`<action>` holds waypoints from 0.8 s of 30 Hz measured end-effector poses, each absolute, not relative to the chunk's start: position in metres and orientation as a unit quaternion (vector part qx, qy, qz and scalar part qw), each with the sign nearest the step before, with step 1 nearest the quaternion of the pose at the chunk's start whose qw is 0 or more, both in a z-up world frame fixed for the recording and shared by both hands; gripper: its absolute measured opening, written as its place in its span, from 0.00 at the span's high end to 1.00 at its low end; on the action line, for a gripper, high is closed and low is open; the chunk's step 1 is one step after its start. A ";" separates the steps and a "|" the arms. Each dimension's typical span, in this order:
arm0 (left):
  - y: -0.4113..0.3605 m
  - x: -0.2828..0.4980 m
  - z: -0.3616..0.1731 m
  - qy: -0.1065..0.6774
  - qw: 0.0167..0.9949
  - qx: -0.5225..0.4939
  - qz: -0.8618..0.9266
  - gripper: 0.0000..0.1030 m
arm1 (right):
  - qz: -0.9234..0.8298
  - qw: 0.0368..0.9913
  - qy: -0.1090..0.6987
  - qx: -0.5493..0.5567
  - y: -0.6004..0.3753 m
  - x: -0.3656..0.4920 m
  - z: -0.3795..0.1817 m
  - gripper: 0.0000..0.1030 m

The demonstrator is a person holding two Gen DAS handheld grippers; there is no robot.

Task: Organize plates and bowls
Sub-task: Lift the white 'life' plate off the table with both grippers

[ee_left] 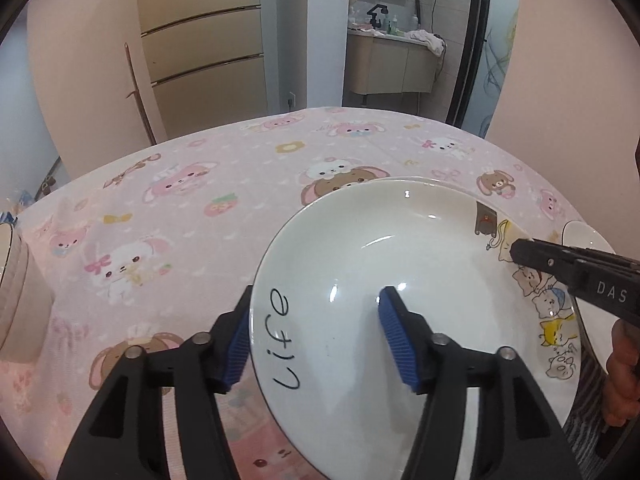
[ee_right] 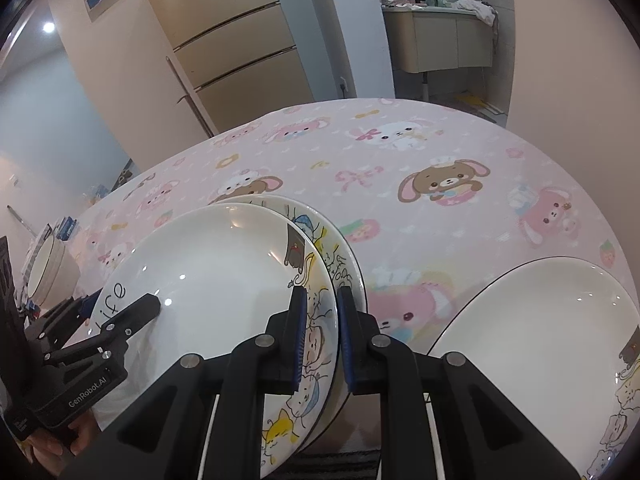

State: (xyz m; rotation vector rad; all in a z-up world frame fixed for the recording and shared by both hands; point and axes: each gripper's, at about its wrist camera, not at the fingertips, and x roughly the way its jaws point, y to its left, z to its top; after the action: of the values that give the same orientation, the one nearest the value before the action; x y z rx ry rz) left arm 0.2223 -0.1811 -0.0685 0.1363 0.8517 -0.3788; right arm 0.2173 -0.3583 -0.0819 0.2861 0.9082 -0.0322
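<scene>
A white plate (ee_left: 400, 280) with "Life" writing and cartoon cats on its rim is held over a second cat plate (ee_right: 340, 256) beneath it. My left gripper (ee_left: 316, 336) straddles the plate's near-left rim with jaws wide, one blue pad inside, one outside; contact is unclear. My right gripper (ee_right: 322, 340) is shut on the plate's right rim (ee_right: 316, 320); it also shows in the left wrist view (ee_left: 568, 264). The left gripper shows in the right wrist view (ee_right: 120, 316). Another white cat plate (ee_right: 540, 360) lies to the right.
A pink cartoon tablecloth (ee_left: 200, 208) covers the table. A beige bowl (ee_right: 46, 268) stands at the left table edge, also in the left wrist view (ee_left: 12, 292). A fridge (ee_left: 204, 48) and a bathroom cabinet (ee_left: 392, 64) stand beyond the table.
</scene>
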 end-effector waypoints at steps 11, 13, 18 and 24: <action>-0.167 0.220 -0.063 0.442 0.877 0.026 -0.190 0.20 | -0.023 0.891 0.429 0.145 -0.365 0.199 -0.068 0.82; -0.159 0.212 -0.053 0.433 0.881 0.010 -0.191 0.22 | -0.035 0.900 0.418 0.117 -0.363 0.193 -0.063 0.80; -0.159 0.214 -0.049 0.437 0.881 0.006 -0.185 0.57 | -0.026 0.909 0.405 0.092 -0.356 0.185 -0.050 0.80; -0.157 0.212 -0.051 0.419 0.891 0.026 -0.174 0.49 | -0.025 0.912 0.394 0.114 -0.356 0.178 -0.038 0.79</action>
State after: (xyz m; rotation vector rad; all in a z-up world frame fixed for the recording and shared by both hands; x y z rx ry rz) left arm 0.2116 -0.1574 -0.0506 0.0544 0.8692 -0.3613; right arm 0.1777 -0.3564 -0.0382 0.2354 0.8127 -0.0514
